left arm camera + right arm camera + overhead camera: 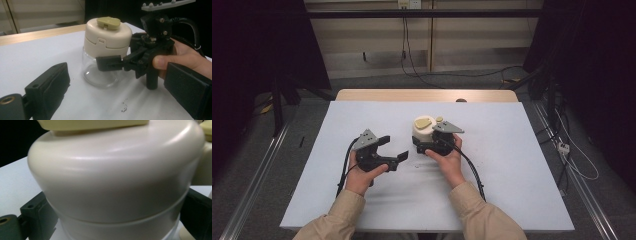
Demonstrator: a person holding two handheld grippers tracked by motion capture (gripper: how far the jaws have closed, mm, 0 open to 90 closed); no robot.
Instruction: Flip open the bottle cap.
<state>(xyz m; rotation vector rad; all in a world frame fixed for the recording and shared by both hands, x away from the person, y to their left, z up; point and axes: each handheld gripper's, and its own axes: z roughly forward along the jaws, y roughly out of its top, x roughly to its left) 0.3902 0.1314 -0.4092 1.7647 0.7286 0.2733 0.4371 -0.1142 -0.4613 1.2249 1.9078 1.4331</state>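
Observation:
A clear glass jar [100, 72] with a cream lid [422, 129] and a yellowish flap on top stands on the white mat [512, 165], near the middle. My right gripper [424, 142] is shut on the jar just under the lid. Its jaws press both sides in the right gripper view, where the lid [115, 170] looms close. My left gripper [394, 148] is to the left of the jar, open and empty, pointing at it. In the left gripper view its jaws stand wide apart and short of the jar.
A small yellowish piece [439, 119] lies just behind the jar. A few dark specks [123, 108] dot the mat in front of it. The wooden table edge [427, 95] runs along the back; cables trail over the floor beyond.

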